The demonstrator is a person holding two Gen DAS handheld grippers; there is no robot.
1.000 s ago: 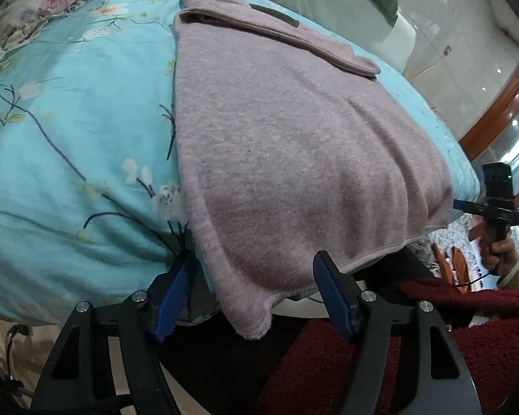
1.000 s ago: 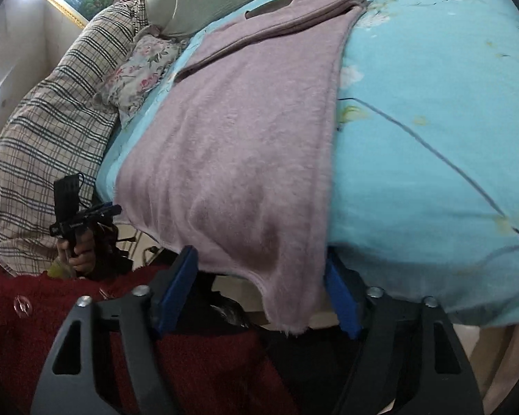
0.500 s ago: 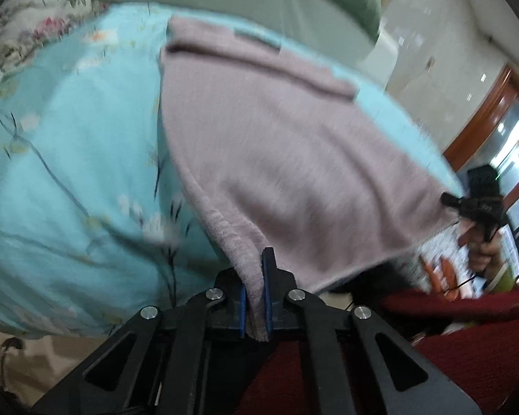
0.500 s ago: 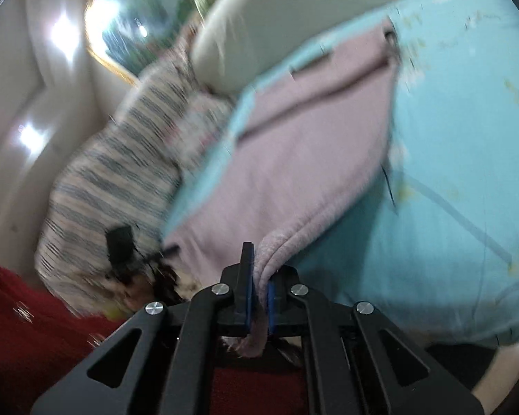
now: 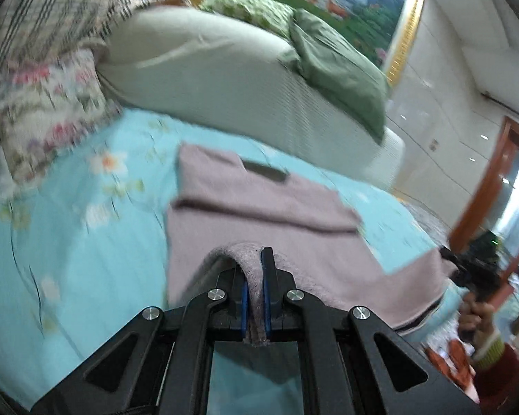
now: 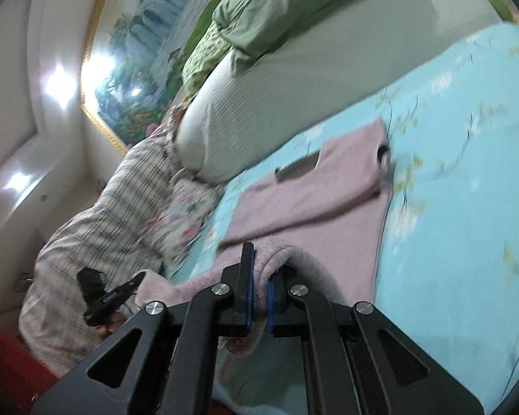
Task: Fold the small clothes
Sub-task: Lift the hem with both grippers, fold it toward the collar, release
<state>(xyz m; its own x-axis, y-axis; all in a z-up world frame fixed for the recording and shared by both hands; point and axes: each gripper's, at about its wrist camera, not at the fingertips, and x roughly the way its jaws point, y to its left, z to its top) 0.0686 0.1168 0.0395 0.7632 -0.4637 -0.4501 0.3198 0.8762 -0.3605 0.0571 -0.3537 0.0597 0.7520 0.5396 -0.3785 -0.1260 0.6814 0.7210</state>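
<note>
A mauve knit garment lies on a turquoise floral bedspread, its top part folded over. My left gripper is shut on the garment's near hem corner and holds it lifted above the bed. My right gripper is shut on the other hem corner of the same garment, also lifted. The hem curls up over the jaws and hangs between them in both views. The right gripper shows at the right edge of the left wrist view; the left one shows at the lower left of the right wrist view.
A large pale pillow with a green pillow on it lies beyond the garment. A floral cushion and a plaid blanket lie on the left. A wooden door frame stands at right.
Both grippers closed on the garment's hem corners, then lifted them up and forward over the bed toward the pillows. The view now tilts up to the headboard.
</note>
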